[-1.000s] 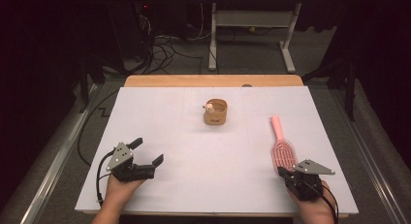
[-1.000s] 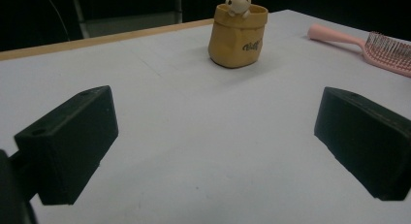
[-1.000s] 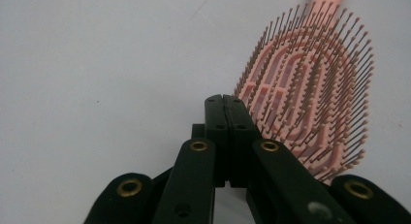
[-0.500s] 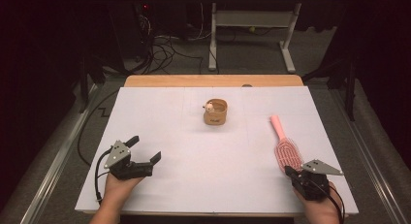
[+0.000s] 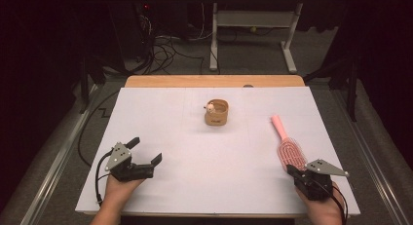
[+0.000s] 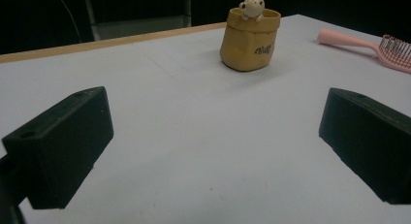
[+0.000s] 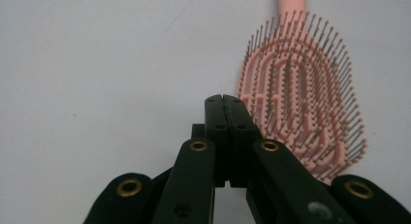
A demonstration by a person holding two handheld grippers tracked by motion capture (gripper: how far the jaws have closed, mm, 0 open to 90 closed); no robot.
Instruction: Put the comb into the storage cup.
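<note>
A pink hairbrush [image 5: 287, 144] lies bristles up on the white table at the right, handle pointing away from me. My right gripper [image 5: 292, 169] sits just short of the brush's head, jaws pressed together with nothing between them; up close the bristles [image 7: 300, 93] lie just to the right of the gripper [image 7: 224, 100]. A small tan cup [image 5: 216, 112] with a little figure on its rim stands mid-table. My left gripper [image 5: 144, 150] rests near the front left, jaws wide apart and empty. The left gripper view looks past its fingers [image 6: 63, 141] at the cup [image 6: 249, 37] and the brush [image 6: 368, 44].
The white table top [image 5: 195, 152] ends in a wooden strip [image 5: 214, 81] at the far edge. Beyond it are floor cables and a white desk frame [image 5: 253, 25]. Metal rails run along both sides.
My right gripper has drawn back toward the front edge, away from the brush head. The left gripper has shifted slightly; the brush and cup have stayed put.
</note>
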